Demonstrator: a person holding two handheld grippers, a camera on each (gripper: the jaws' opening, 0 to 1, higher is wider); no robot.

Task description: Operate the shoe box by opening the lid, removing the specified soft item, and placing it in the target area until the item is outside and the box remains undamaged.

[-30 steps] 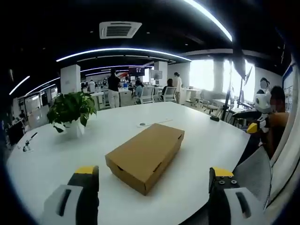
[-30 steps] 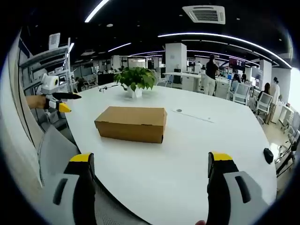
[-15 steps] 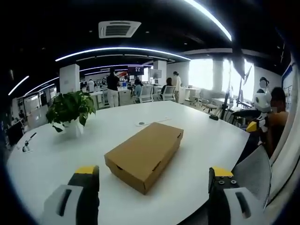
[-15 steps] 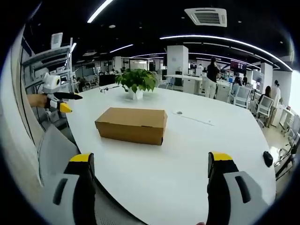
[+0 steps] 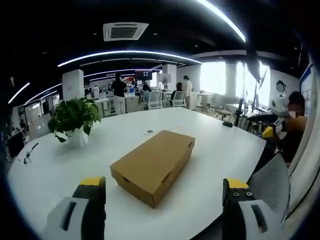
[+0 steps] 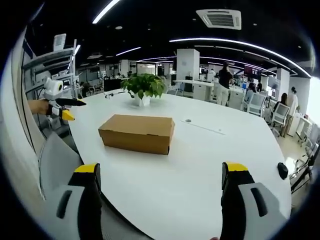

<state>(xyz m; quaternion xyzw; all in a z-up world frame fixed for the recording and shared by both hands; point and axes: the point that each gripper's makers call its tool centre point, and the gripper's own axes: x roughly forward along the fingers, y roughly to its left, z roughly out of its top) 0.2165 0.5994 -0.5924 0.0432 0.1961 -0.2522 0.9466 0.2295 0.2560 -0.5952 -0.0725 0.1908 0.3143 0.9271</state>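
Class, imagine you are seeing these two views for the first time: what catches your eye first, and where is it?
A closed brown cardboard shoe box lies alone mid-way across the big white round table. Behind it, near the far edge, stands a leafy green plant in a white pot. Both grippers' yellow-tipped jaws stand wide apart at the bottom.

A potted plant (image 5: 74,120) stands on the white table (image 5: 210,145), with office chairs (image 5: 156,100) behind.

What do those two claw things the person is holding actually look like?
Each is a two-jaw tool. In the left gripper view, the left gripper has broad light-grey jaws with dark slots, black inner faces and yellow tips. The right gripper in its own view looks the same: grey bodies, black inner sides, yellow caps.
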